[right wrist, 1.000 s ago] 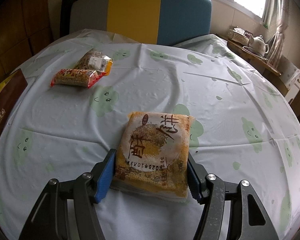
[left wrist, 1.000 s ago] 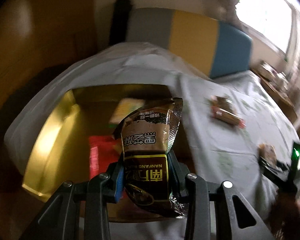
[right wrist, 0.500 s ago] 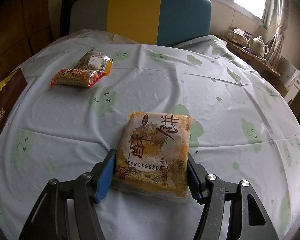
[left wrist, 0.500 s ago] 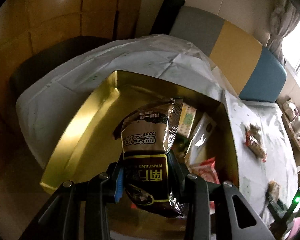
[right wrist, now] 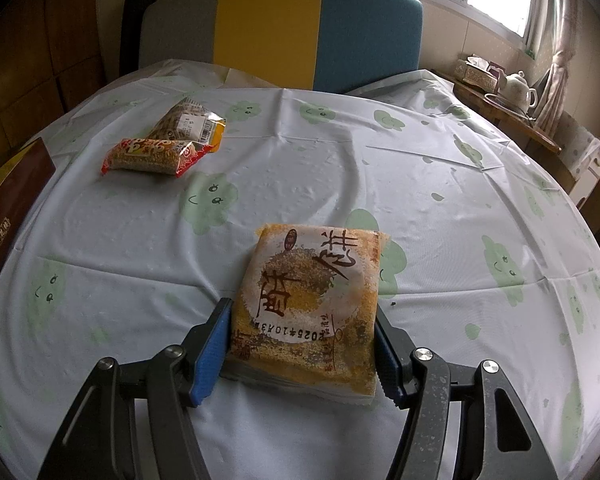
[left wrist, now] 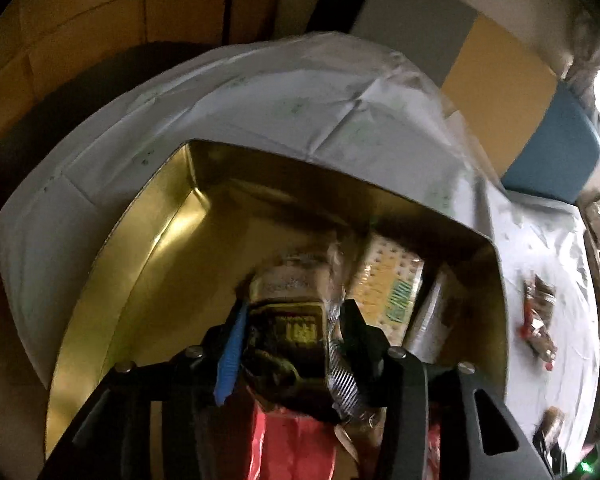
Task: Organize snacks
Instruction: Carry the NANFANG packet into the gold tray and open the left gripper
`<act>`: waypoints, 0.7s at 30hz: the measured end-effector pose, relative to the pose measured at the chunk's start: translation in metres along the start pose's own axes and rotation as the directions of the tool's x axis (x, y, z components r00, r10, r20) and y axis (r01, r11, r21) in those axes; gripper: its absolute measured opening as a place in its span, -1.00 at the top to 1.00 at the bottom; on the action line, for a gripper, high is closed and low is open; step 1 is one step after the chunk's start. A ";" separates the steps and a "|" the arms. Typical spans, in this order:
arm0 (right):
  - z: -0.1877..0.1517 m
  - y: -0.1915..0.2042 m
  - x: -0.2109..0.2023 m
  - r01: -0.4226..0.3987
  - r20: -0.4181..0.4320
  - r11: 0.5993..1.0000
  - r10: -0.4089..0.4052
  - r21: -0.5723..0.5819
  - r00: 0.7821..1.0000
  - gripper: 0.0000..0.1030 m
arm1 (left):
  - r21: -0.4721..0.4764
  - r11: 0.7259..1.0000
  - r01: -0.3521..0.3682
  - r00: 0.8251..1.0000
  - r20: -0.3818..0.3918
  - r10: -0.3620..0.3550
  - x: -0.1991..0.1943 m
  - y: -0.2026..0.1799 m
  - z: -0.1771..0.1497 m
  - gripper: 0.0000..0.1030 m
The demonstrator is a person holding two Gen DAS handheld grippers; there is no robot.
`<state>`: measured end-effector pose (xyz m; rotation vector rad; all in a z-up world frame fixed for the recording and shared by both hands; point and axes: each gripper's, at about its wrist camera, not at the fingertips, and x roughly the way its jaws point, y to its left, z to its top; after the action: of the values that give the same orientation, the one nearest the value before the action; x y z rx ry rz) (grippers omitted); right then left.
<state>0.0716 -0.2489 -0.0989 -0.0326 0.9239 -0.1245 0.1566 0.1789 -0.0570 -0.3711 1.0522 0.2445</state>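
Left hand-held gripper (left wrist: 290, 354): jaws opening, brown snack packet (left wrist: 288, 320) lying between them over the gold box (left wrist: 148, 264).
Right hand-held gripper (right wrist: 302, 346): gripping the orange cake packet (right wrist: 310, 300) on the worktop (right wrist: 340, 168).

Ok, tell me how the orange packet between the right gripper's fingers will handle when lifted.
The orange packet is flat and keeps a square outline between the right hand-held gripper pads, so probably fairly stiff. It looks light for its size. Its glossy film could slip, and the contents may crumble if squeezed hard.

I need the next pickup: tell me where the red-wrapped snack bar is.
In the right wrist view, the red-wrapped snack bar lies on the tablecloth at far left, just in front of the yellow-ended snack packet.
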 end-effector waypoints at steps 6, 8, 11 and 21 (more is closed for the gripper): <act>0.000 0.001 0.000 -0.001 0.001 1.000 0.001 0.002 1.000 -0.26 | 0.051 0.998 -0.026 0.999 0.039 0.024 -0.007 -0.007 -0.012 -0.06; 0.000 0.000 0.000 -0.001 0.001 1.000 0.001 0.001 1.000 -0.26 | 0.061 0.997 -0.046 0.998 0.055 0.043 -0.012 -0.008 -0.017 -0.06; -0.001 0.000 0.000 0.000 0.001 1.000 0.000 0.001 1.000 -0.26 | 0.070 0.996 -0.058 0.994 0.092 0.051 -0.024 -0.011 -0.027 -0.06; -0.001 0.002 -0.001 0.006 0.004 1.000 -0.006 -0.001 1.000 -0.25 | 0.156 0.985 -0.074 0.972 0.232 0.037 -0.073 -0.027 -0.061 -0.07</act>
<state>0.0707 -0.2472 -0.0986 -0.0362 0.9201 -0.1299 0.0834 0.1277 -0.0153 -0.1607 0.8497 0.2433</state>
